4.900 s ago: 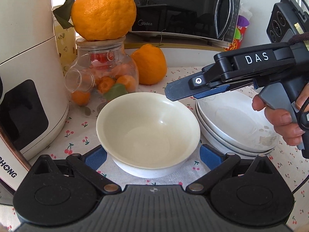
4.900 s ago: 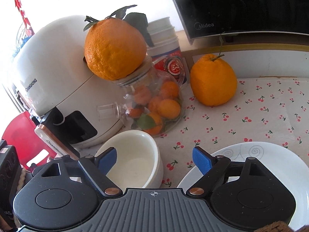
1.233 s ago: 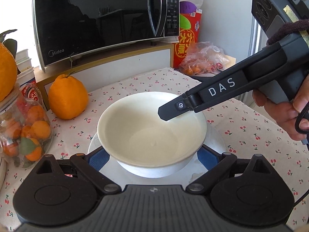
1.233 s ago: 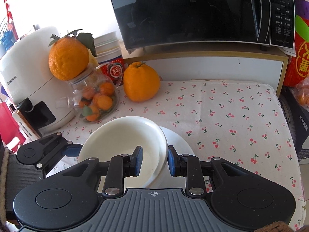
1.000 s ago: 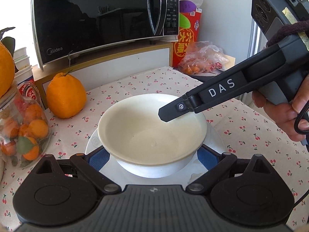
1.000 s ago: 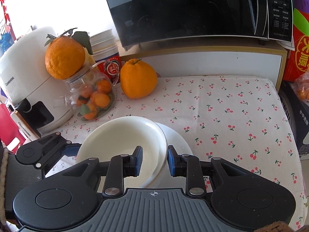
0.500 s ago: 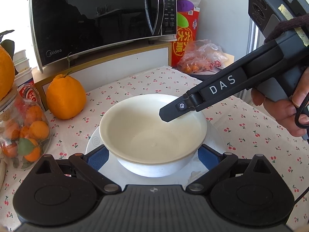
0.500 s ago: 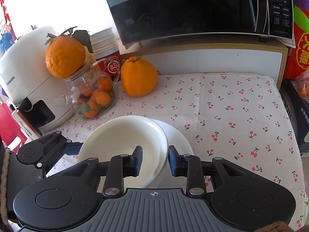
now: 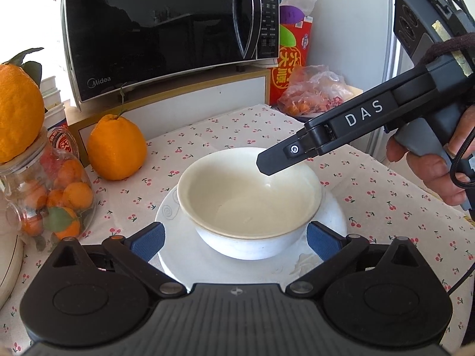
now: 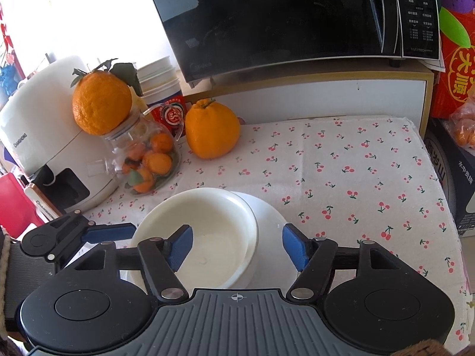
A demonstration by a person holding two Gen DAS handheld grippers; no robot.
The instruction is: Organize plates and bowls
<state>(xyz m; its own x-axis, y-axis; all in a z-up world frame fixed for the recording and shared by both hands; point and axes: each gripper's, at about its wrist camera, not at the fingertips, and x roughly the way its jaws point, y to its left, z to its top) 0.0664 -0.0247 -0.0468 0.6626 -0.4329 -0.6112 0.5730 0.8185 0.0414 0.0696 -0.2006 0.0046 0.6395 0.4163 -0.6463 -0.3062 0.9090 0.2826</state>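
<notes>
Far behind the plates (image 9: pixel 169 210): a black microwave (image 9: pixel 163 29) on its white stand. Beneath the plates: the cherry-print worktop (image 9: pixel 386 207). Left of the plates, well apart: a white appliance (image 10: pixel 38 136) (brand lettering on its side). Nearer on that same side: a glass jar (image 9: pixel 50 198) of small oranges, capped with a big one. Behind-left of the plates: one more large orange (image 9: pixel 117 148), standing alone.

Then the bowl (image 9: pixel 249 195): rests upright in the middle of the plates, empty, with plate rim showing all round it. Looks settled and level, so nested rather than carried.

Left tongs (image 9: pixel 234 238): spread wide over the near edge of the plates, one blue pad on each side of the bowl's foot, neither touching it. Right tongs (image 10: pixel 237 247): also parted, straddling the bowl's right-hand rim with one pad above the inside and one outside, gripping nothing.

As to progress: seems mostly done for what shows, with bowl and plates gathered into a single stack. Left to do, by the look of it: back both tools away without nudging the stack. No other loose crockery to be seen (whether more waits out of view cannot be told).

Against half a second ago: right pads then nearly together at the bowl's rim, now wide apart. Against nearly five seconds ago: bowl then beside the jar on the bare cloth, apart from the plates; now on top of them.
</notes>
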